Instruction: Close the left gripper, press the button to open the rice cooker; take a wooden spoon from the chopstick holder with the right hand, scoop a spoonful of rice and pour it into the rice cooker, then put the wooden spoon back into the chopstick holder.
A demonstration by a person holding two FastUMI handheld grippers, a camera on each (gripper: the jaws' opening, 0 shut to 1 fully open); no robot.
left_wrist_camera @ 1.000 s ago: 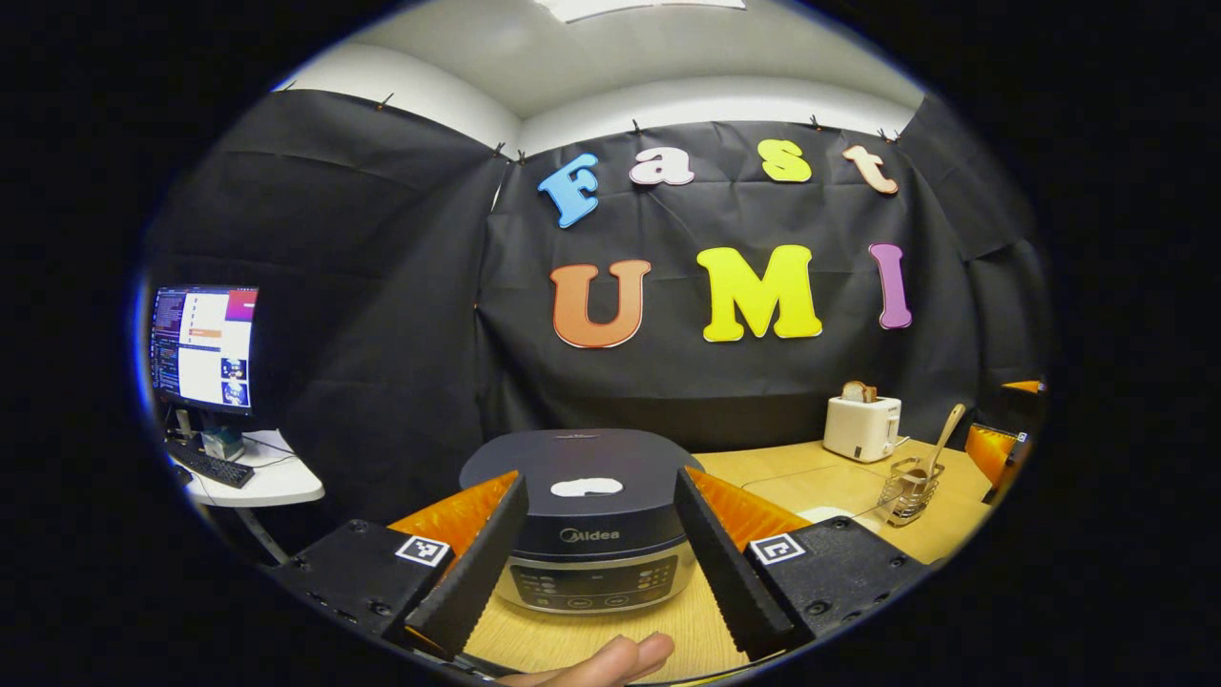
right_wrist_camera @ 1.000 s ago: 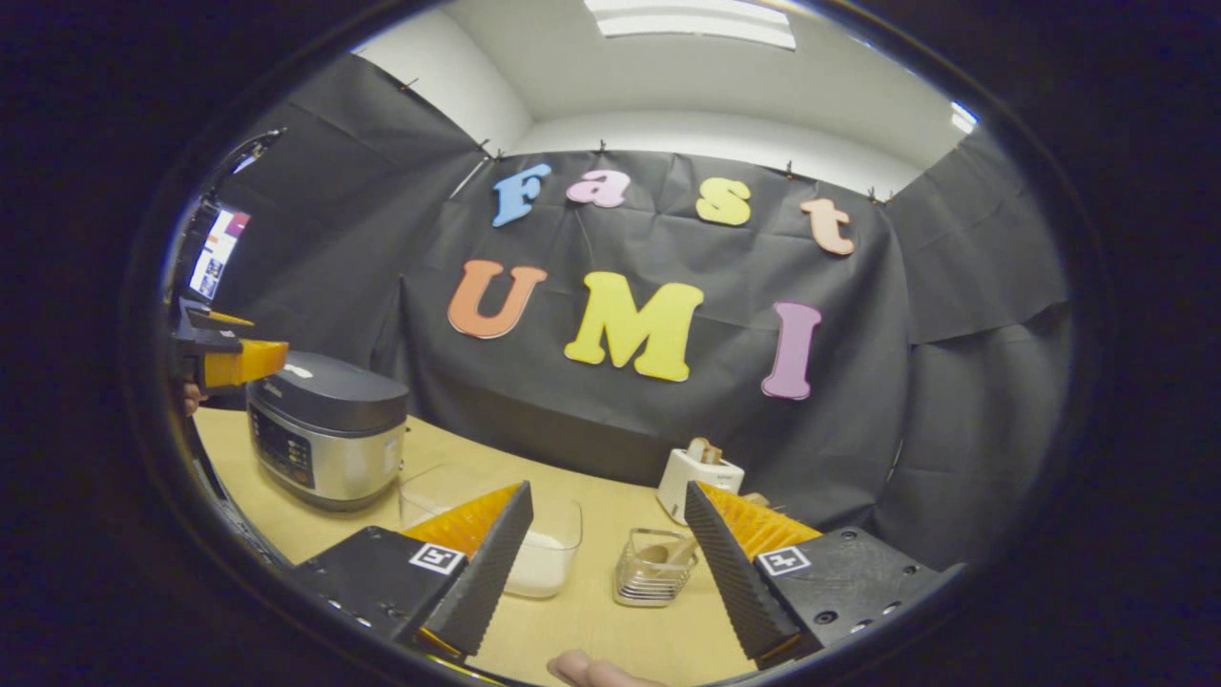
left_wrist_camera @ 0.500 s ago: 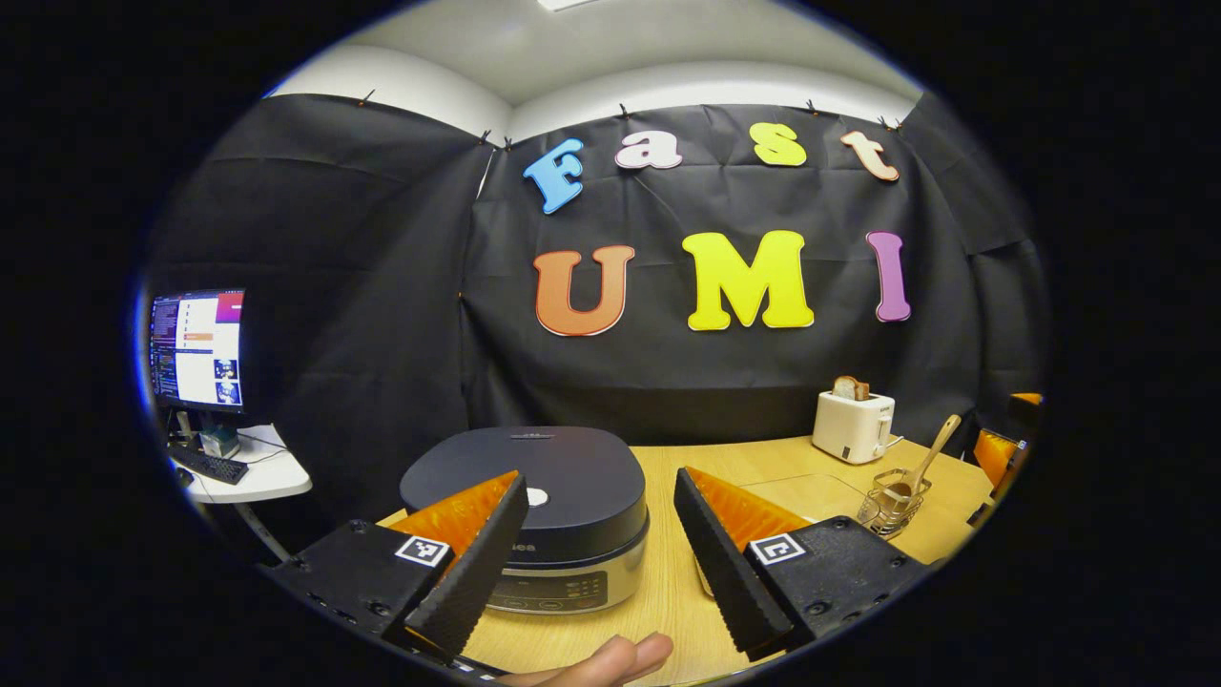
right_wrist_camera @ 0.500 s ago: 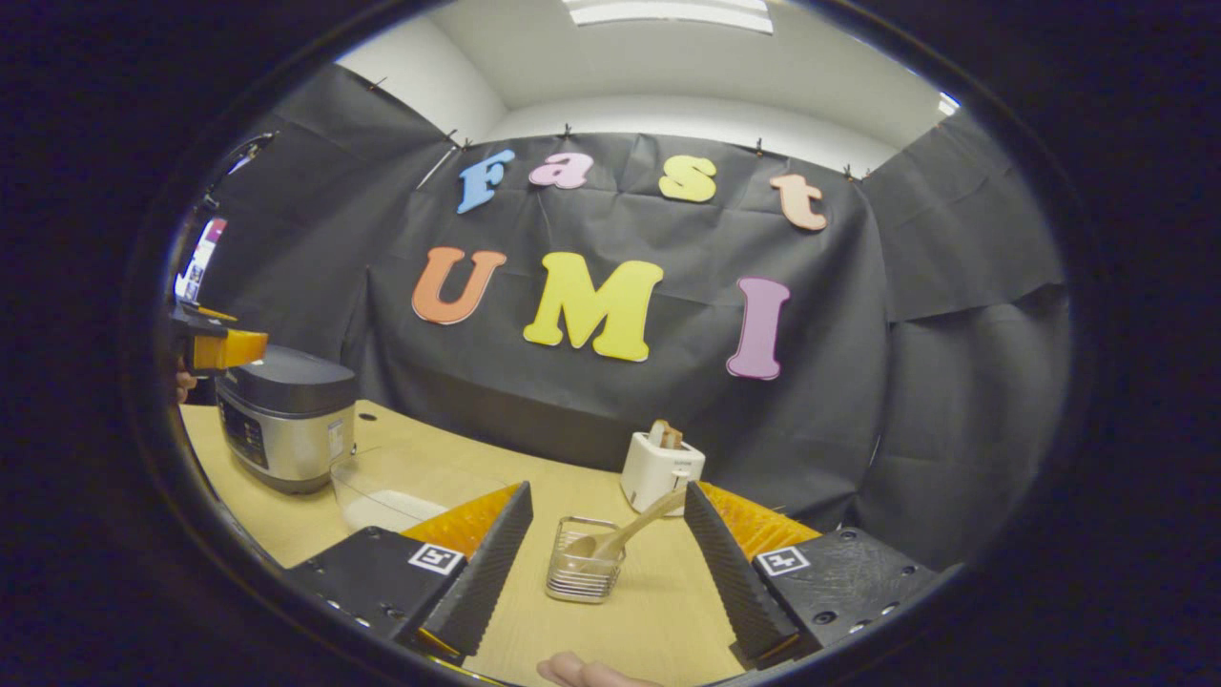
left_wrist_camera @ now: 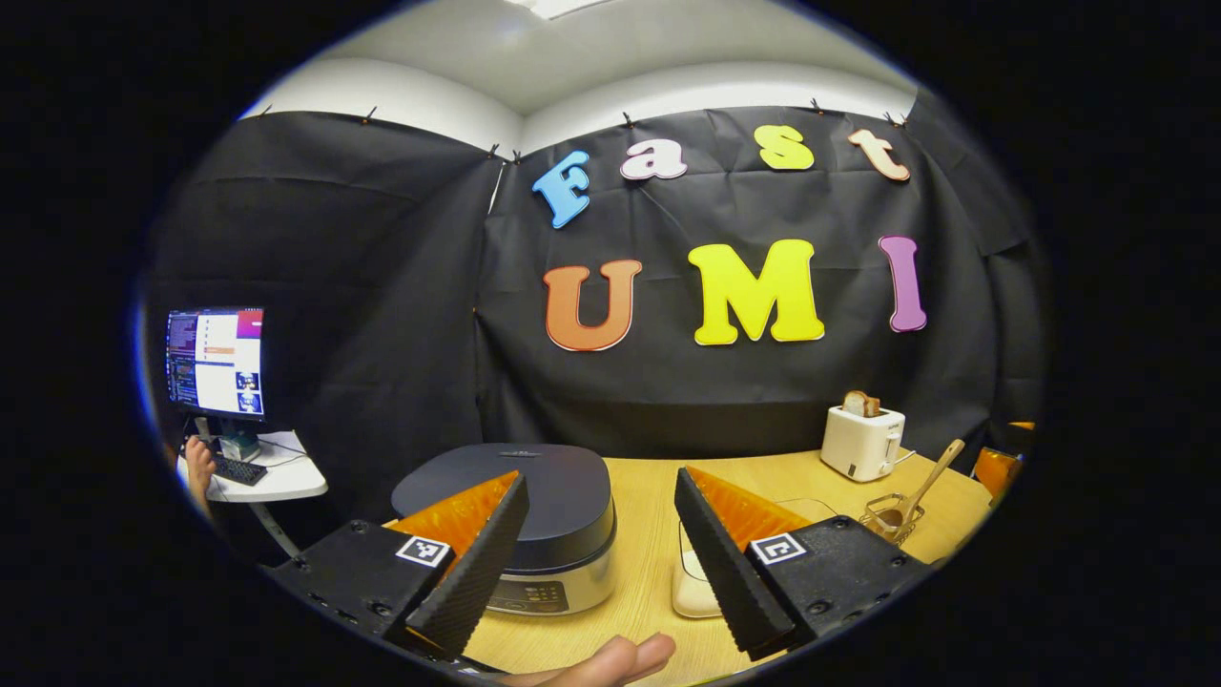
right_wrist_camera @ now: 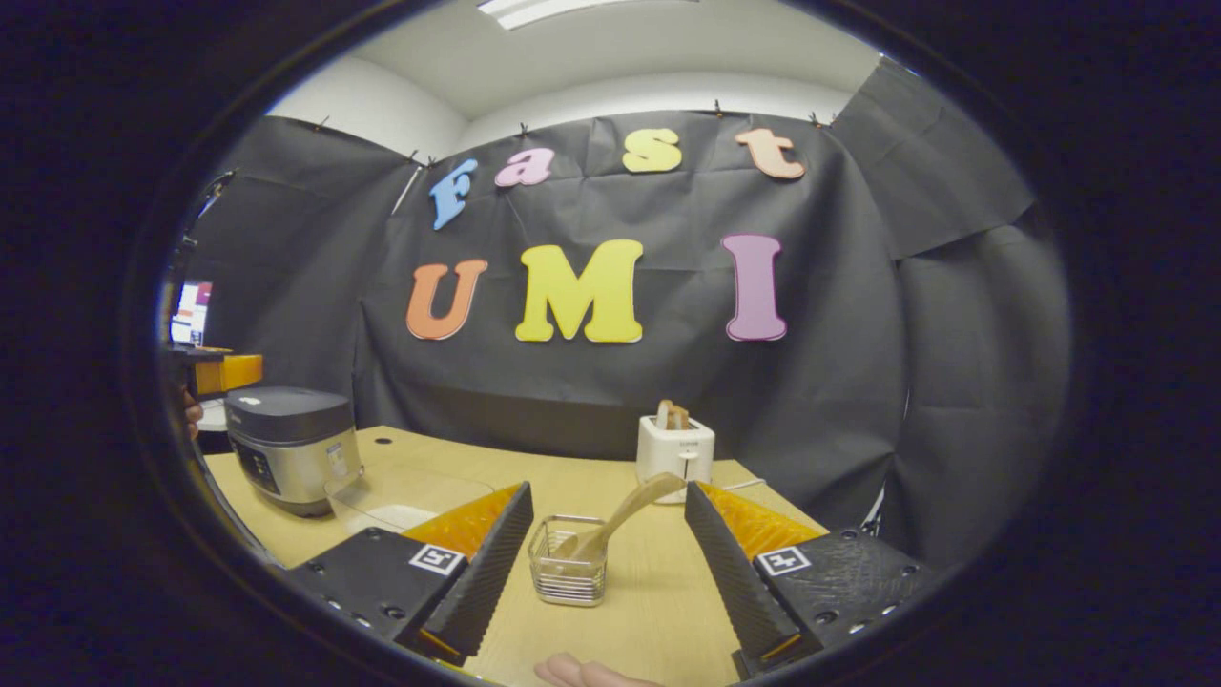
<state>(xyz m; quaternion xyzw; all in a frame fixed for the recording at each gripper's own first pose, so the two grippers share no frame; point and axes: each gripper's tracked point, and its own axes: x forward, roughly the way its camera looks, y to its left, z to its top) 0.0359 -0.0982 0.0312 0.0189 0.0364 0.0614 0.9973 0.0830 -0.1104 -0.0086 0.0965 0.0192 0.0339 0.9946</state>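
Observation:
The dark rice cooker [left_wrist_camera: 534, 510] stands on the wooden table with its lid down, just ahead and left of my open left gripper [left_wrist_camera: 601, 572]. A clear container of white rice [left_wrist_camera: 701, 587] sits behind the left gripper's right finger. The wire chopstick holder [left_wrist_camera: 887, 515] with the wooden spoon [left_wrist_camera: 933, 472] leaning in it is at the far right. In the right gripper view, the holder [right_wrist_camera: 569, 572] and spoon [right_wrist_camera: 625, 510] lie between the fingers of my open right gripper [right_wrist_camera: 606, 572], a little ahead of them. The cooker [right_wrist_camera: 291, 448] and the left gripper [right_wrist_camera: 224, 372] show at the left.
A white toaster [left_wrist_camera: 861, 441] with bread stands at the back right of the table [left_wrist_camera: 649, 487]. The clear container [right_wrist_camera: 401, 496] sits between cooker and holder. A monitor [left_wrist_camera: 215, 363] and keyboard sit on a side desk at the left, with a person's hand [left_wrist_camera: 198, 458] there.
The left gripper has drawn back from the cooker, which now sits lower left and smaller. The right gripper has swung round so the holder and spoon lie between its fingers.

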